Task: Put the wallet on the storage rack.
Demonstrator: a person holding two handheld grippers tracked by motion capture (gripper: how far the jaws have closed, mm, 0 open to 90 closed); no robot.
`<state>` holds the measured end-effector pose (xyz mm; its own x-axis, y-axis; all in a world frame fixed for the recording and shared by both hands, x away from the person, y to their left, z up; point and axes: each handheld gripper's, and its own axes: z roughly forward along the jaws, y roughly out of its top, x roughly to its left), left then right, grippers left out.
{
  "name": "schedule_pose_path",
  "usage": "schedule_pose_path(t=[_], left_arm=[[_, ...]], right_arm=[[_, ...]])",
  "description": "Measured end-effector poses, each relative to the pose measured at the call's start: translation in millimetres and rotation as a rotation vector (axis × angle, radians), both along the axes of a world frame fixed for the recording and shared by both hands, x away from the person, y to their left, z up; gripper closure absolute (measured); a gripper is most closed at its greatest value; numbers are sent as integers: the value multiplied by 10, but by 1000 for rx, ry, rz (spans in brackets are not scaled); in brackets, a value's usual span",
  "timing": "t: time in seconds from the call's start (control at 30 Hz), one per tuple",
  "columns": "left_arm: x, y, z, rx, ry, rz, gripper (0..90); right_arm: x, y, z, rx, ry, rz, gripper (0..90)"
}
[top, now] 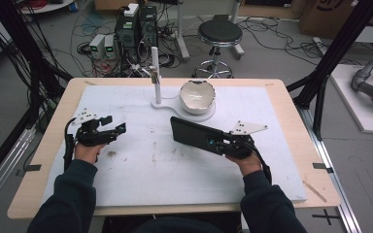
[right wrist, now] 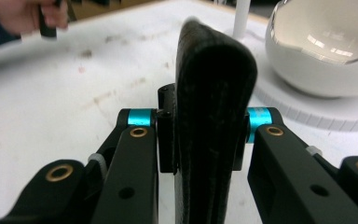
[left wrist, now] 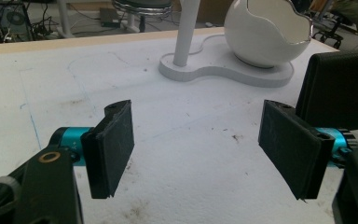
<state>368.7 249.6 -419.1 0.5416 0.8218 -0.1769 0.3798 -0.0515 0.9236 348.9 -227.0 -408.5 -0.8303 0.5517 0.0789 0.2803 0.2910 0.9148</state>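
Observation:
A flat black case (top: 189,133) is clamped by its near end in my right gripper (top: 214,143), right of the table's middle, and sticks out to the left just above the white mat. In the right gripper view the case (right wrist: 214,79) stands on edge between the pads, which press on both of its faces; my right gripper (right wrist: 205,135) is shut on it. My left gripper (top: 115,124) hovers over the left side of the mat. Its jaws stand wide apart with nothing between them (left wrist: 200,149). The case (left wrist: 340,88) shows beyond its right pad.
A white egg-shaped bowl (top: 197,95) sits on a white base (left wrist: 214,70) with an upright white post (top: 157,82), at the back middle of the mat (top: 150,170). The wooden table rim (top: 301,126) surrounds the mat. A stool and cables lie beyond the far edge.

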Motion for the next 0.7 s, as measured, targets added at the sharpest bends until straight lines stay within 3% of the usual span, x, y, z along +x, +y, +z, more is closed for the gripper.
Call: schedule_pose_path(t=[0.07, 0.27, 0.3, 0.33, 0.37, 0.43, 0.47, 0.5, 0.53, 0.57, 0.6, 0.63, 0.7], left_arm=[[-1, -1, 1, 3, 1, 0, 266], [-4, 4, 6, 6, -6, 4, 273], [-4, 5, 6, 6, -6, 5, 273], [-4, 5, 6, 6, -6, 5, 273], [-3, 4, 5, 5, -7, 4, 273], [-2, 3, 5, 4, -6, 4, 273], [-1, 4, 4, 4, -7, 4, 273], [-1, 7, 5, 5, -6, 3, 273], [-1, 9, 6, 4, -7, 3, 274], [-1, 10, 6, -1, -9, 4, 274], [-1, 10, 6, -1, -9, 4, 273], [-1, 10, 7, -2, -9, 4, 274], [0, 9, 6, -3, -9, 4, 273]], right_arm=[[-1, -11, 42, 28, -6, -16, 734], [23, 18, 180, -29, -19, -31, 746], [48, 18, 304, -42, -41, -42, 745], [48, 18, 304, -42, -41, -42, 745], [89, 6, 471, -47, -70, -41, 744], [104, 4, 535, -54, -80, -41, 744], [147, -7, 712, -66, -101, -45, 744], [147, -7, 712, -66, -101, -45, 744], [199, -23, 892, -81, -132, -54, 743], [222, -31, 976, -87, -141, -65, 743], [222, -31, 976, -87, -141, -65, 743], [298, -48, 1122, -114, -171, -77, 742], [331, -51, 1166, -128, -178, -83, 742]])
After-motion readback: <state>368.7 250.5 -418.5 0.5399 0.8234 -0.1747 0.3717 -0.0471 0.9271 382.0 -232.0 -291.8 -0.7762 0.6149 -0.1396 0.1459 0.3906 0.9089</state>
